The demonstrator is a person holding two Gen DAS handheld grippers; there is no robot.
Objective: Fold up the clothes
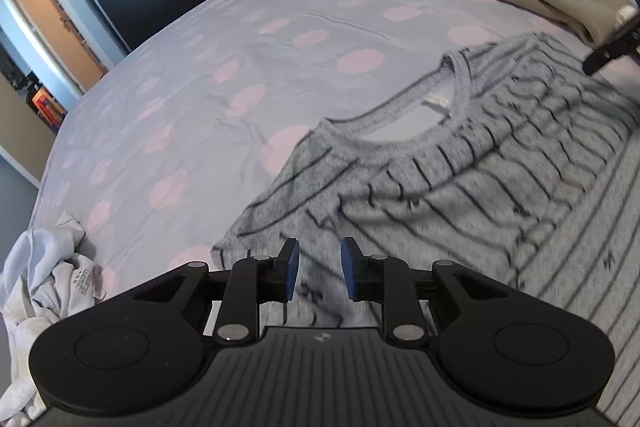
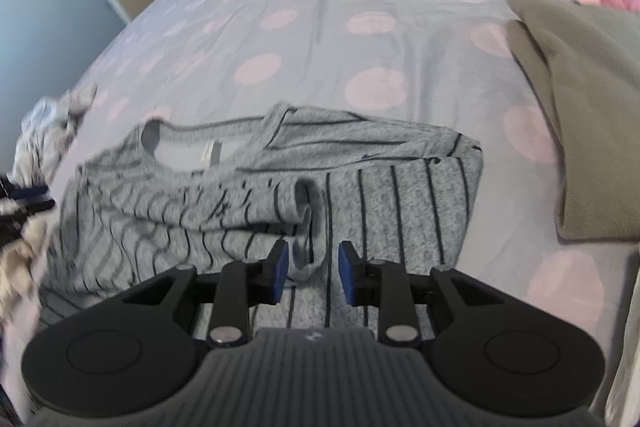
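A: From the left wrist view, where is the grey knitted top with thin dark stripes (image 1: pixel 460 163) lying?

B: It is lying flat on the bed with the lilac sheet dotted in pale pink (image 1: pixel 240 39), spreading ahead of the left tool (image 1: pixel 318 269) and off to its right. Its round neck opening is sitting further ahead and right of the tips, and a sleeve edge is reaching just under and left of them.

A: And that tool?

B: Its blue pads are standing partly apart with nothing pinched; striped cloth is showing through the gap, below them. The black tip of the right tool (image 1: pixel 608 51) is poking in at the far right edge, beyond the collar.

A: Now the right wrist view.

B: Here the top (image 2: pixel 400 199) is running crosswise, its long axis going left to right ahead of the right tool (image 2: pixel 312 269). The collar is lying to the front left, a folded-in flap to the front right. A rumpled ridge of cloth is rising directly ahead of the tips, nearest the left pad.

A: Is it gripping that?

B: No, the pads are parted a moderate way and look empty, with the ridge just beyond them. I judge this tool the nearer one for taking that ridge. A folded olive-brown fleece garment (image 2: pixel 580 131) is resting well off to its right.
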